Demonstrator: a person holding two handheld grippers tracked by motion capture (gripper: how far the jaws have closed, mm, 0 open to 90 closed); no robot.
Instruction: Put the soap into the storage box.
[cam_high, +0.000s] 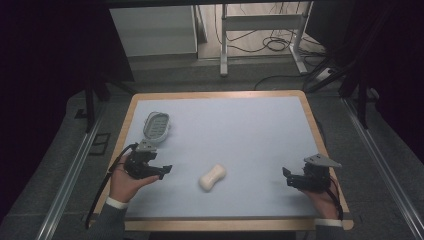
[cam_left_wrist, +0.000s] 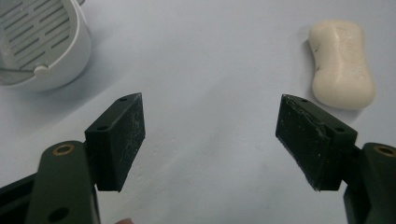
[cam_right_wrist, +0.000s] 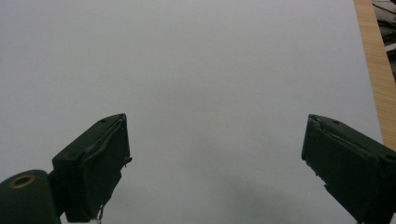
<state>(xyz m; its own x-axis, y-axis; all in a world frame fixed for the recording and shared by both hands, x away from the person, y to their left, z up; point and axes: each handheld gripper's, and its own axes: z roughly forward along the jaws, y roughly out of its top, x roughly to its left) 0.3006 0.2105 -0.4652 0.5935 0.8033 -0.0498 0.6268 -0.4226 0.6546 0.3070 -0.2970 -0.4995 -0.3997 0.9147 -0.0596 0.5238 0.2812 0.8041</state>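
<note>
The table (cam_high: 260, 125) has a pale blue top with a wooden rim showing along the far, left and right edges. Most of the surface is bare, from the middle out to the far right corner.

The dish (cam_high: 156, 125), a white oval soap dish with a slotted insert, sits near the left edge, about halfway up the table. It holds nothing; in the left gripper view the dish (cam_left_wrist: 39, 44) shows its bare slots and lies off to the upper left of the jaws.

The soap (cam_high: 212, 177), a cream waisted bar, lies flat on the table toward the near edge, left of centre and well apart from the dish. In the left gripper view the soap (cam_left_wrist: 342, 63) lies beyond and just outside the right-hand jaw, not between the pads.

The left gripper (cam_high: 162, 172) is near the left edge, below the dish, pointing toward the soap. Its jaws stand wide apart over bare table and grip nothing (cam_left_wrist: 210, 135).

The right gripper (cam_high: 286, 177) is by the right edge, well apart from the soap, with open table between them. Its jaws are also spread wide with nothing held (cam_right_wrist: 215, 158), and the wooden rim shows at the right of that view.
</note>
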